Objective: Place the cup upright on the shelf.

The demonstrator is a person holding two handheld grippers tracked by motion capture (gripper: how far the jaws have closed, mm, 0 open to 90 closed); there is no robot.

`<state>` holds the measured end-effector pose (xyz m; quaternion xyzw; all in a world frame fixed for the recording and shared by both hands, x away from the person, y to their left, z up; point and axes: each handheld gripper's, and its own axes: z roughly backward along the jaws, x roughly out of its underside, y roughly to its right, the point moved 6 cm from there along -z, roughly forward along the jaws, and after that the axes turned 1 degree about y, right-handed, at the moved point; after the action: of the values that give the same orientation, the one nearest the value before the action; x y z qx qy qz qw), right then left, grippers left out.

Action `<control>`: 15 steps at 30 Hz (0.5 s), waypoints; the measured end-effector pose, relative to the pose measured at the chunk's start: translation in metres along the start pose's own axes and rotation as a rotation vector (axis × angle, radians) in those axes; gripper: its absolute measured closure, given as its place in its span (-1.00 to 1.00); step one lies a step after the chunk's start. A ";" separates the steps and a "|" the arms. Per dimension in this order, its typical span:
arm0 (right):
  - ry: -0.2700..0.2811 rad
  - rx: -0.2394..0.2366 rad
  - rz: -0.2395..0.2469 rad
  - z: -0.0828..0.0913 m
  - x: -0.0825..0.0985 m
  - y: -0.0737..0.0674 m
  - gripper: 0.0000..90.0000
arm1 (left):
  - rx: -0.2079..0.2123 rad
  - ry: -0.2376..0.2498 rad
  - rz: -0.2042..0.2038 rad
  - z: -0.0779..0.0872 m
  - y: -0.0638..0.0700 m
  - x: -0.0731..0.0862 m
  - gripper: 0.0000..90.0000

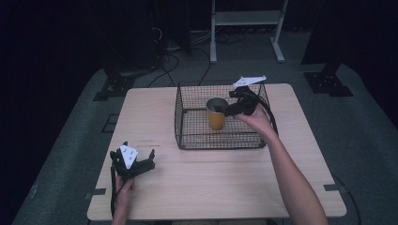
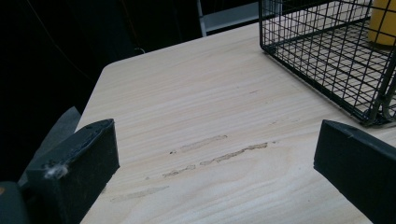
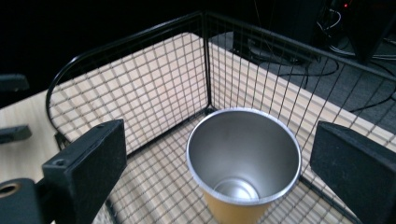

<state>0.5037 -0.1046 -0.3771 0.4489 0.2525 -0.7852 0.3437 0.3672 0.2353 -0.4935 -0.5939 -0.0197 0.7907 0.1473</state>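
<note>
Wooden table (image 1: 211,178), caged yellow cup (image 1: 216,114).

Left gripper (image 1: 139,159) rests low with jaws spread; right gripper (image 1: 224,109), arm outstretched, seemingly gapes too.

Pale wooden table (image 1: 206,178), metal rack (image 1: 246,18) behind.

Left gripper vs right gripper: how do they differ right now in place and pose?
The left gripper sits low at the table's near left part, over bare wood; the right gripper is raised at the wire basket, reaching over its right side. Nothing lies between the left gripper's jaws, whereas the right gripper's jaws flank the yellow cup standing upright in the basket, without visibly touching it. Both are open and hand-held.
</note>
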 end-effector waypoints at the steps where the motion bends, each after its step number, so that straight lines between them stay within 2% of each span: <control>1: -0.009 0.001 0.006 0.002 0.002 -0.001 -0.93 | 0.003 0.000 0.000 0.000 0.000 0.000 -1.00; 10: -0.018 -0.010 0.014 0.017 0.005 -0.005 -0.90 | 0.004 0.000 0.003 0.000 0.000 0.000 -1.00; 15: -0.003 -0.025 0.010 0.025 0.006 -0.008 -0.90 | 0.002 -0.002 -0.001 0.000 0.000 0.000 -1.00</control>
<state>0.4821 -0.1188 -0.3700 0.4447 0.2594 -0.7810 0.3534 0.3676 0.2354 -0.4937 -0.5930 -0.0195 0.7912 0.1482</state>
